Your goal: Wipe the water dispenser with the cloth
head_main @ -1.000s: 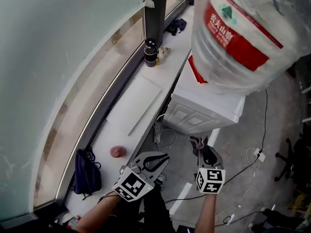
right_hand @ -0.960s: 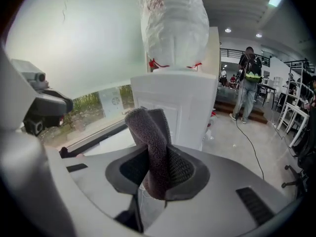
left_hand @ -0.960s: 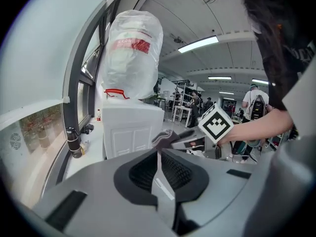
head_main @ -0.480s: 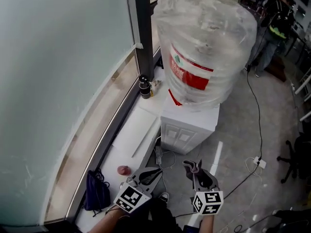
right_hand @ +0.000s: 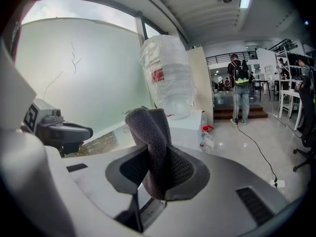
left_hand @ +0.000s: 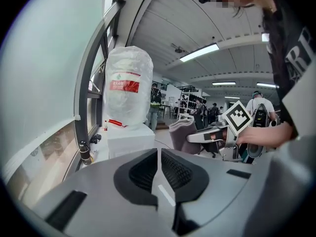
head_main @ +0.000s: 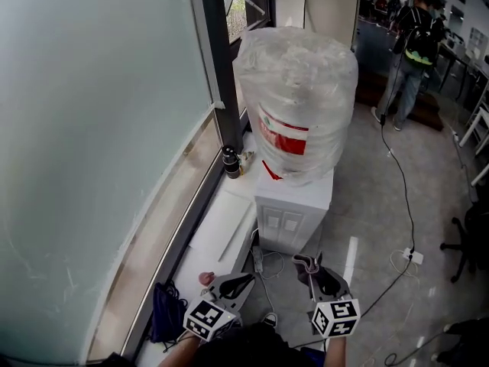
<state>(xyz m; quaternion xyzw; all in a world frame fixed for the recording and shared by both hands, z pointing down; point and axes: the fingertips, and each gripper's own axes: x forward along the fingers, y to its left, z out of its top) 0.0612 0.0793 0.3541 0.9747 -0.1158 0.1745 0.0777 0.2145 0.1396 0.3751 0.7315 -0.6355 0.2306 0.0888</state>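
Observation:
The water dispenser (head_main: 293, 205) is a white cabinet beside the window, carrying a large plastic-wrapped bottle (head_main: 296, 105) with a red label. It also shows ahead in the left gripper view as the dispenser (left_hand: 131, 137) and in the right gripper view as the bottle (right_hand: 165, 78). My right gripper (head_main: 309, 266) is shut on a folded grey cloth (right_hand: 150, 137), which sticks up past the jaws. My left gripper (head_main: 243, 281) is shut with nothing in it. Both hang low, well short of the dispenser, with floor between.
A white window sill (head_main: 221, 228) runs along the glass, with a dark flask (head_main: 231, 163) and a small pink-red object (head_main: 206, 278) on it. A dark bag (head_main: 164, 316) lies at its near end. Cables (head_main: 405, 228) cross the floor. A person (head_main: 409, 52) stands far back.
The head view has pulled back and up: the dispenser looks smaller and farther, and both grippers sit lower in the frame. The cloth stays in the right gripper.

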